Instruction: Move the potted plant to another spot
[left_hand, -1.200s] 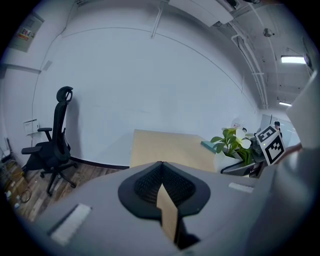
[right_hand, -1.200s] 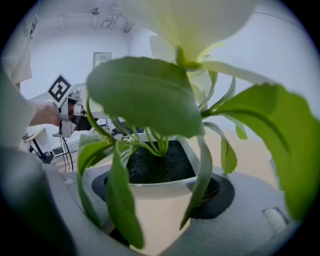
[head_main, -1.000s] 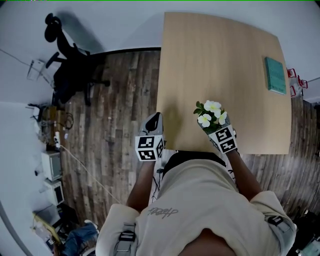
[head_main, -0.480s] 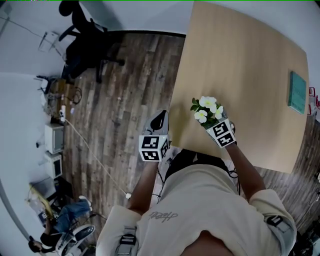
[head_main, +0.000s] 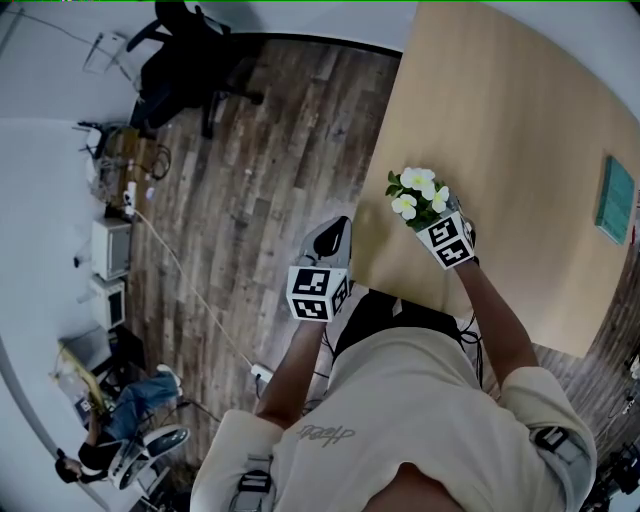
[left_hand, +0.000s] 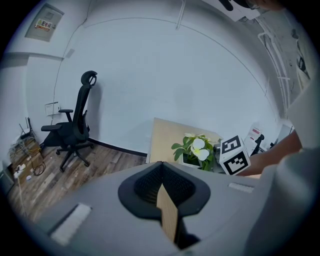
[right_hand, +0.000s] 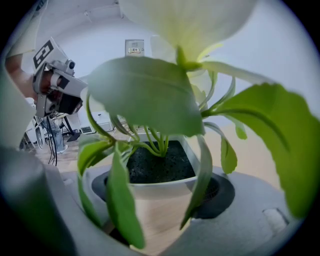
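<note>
The right claw (head_main: 428, 224) pinches the white pot of the potted plant (head_main: 418, 196) between its jaws, soil and green leaves filling the space above them, and the plant sits over the worktop (head_main: 520, 120) close to its near edge, towards the left corner; whether the pot touches the wood I cannot tell. The left claw (head_main: 334, 236) hangs just off the worktop's left edge, jaws drawn together to a thin slit with nothing in them. A teal book (head_main: 617, 198) lies at the worktop's right side, well apart from the plant.
</note>
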